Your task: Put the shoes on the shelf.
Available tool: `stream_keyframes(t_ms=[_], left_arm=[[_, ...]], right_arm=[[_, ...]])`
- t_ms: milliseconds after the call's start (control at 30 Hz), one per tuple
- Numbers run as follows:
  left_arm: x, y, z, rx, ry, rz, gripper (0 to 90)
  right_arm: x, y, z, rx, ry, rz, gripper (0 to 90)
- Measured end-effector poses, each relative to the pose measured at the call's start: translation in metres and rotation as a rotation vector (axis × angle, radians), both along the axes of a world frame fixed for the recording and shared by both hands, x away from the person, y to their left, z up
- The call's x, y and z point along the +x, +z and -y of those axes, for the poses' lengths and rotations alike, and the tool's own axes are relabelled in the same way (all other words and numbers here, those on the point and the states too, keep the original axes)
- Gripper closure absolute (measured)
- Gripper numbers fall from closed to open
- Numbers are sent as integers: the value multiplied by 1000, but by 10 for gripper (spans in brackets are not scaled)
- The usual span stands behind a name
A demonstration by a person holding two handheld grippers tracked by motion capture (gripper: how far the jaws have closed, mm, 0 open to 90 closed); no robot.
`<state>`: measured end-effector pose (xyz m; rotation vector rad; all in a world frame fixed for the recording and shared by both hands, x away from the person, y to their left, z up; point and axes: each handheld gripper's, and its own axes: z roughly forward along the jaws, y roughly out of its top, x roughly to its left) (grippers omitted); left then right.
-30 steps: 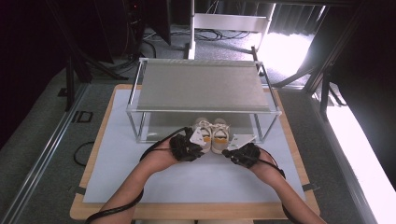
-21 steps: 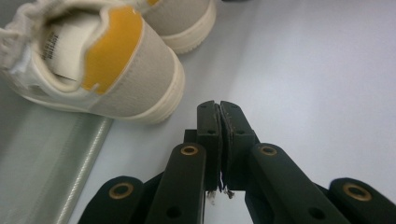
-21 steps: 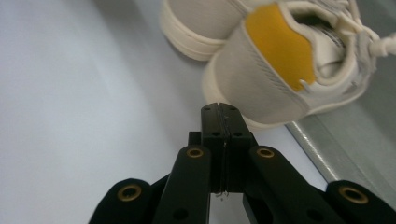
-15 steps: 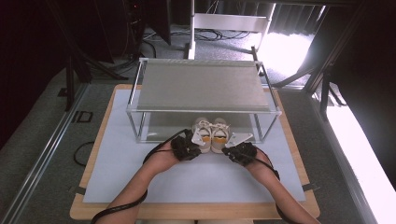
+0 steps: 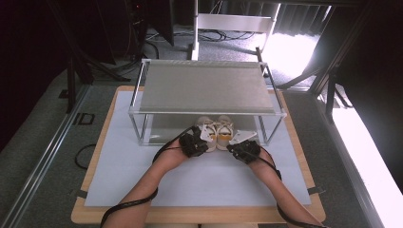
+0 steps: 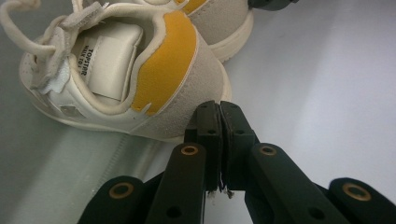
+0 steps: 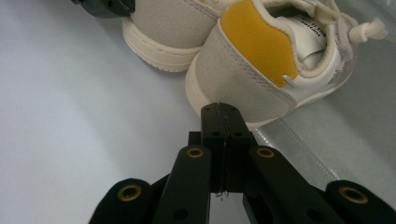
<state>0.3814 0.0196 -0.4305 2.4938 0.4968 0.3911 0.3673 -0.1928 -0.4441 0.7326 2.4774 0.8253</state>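
Cream-and-grey children's sneakers with mustard-yellow heel patches (image 5: 217, 133) stand side by side at the front edge of a low metal shelf rack with a grey perforated top (image 5: 202, 85), their toes tucked under it and their heels facing the person. Each shoe sits partly on the rack's pale lower sheet and partly on the white mat (image 5: 119, 161) that covers the wooden table (image 5: 90, 209).

A person's bare forearms come in from the near side, each hand carrying a black two-jaw tool. In its own camera's view the left gripper (image 6: 219, 105) has its jaws pressed flat together with nothing between them, the tip at the grey suede heel of the left shoe (image 6: 140, 70); whether it touches cannot be told. The right gripper (image 7: 220, 107) is likewise closed on nothing, its tip at the heel of the right shoe (image 7: 261, 60), just above the cream sole.

From above, both tools lie close behind the pair, well apart from each other, with black cables trailing back along the arms.
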Motion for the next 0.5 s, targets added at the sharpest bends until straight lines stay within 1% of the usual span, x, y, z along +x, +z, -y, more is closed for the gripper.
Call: stream_keyframes(t_ms=[67, 100, 167, 267, 300, 333, 367, 433, 500], left_arm=[[1, 0, 0, -1, 1, -1, 872], [5, 0, 0, 7, 14, 2, 872], [9, -1, 0, 8, 29, 3, 872], [13, -2, 0, 2, 40, 1, 872], [18, -4, -1, -14, 49, -2, 872], [19, -4, -1, -16, 51, -1, 872], [21, -5, -1, -17, 53, 4, 872], [24, -6, 1, -8, 65, 14, 871], [27, -6, 3, 7, 62, 19, 871]], right_arm=[[2, 0, 0, 6, -6, -3, 899], [5, -2, -1, 12, -12, 0, 899], [8, -3, -3, 18, -23, 2, 899], [12, -4, -5, 17, -31, 9, 898], [13, -4, -6, 19, -34, 9, 898], [17, -6, -6, 31, -50, 9, 898], [18, -7, -6, 33, -54, 11, 898], [21, -8, -7, 33, -66, 18, 898], [24, -9, -8, 31, -76, 17, 897]])
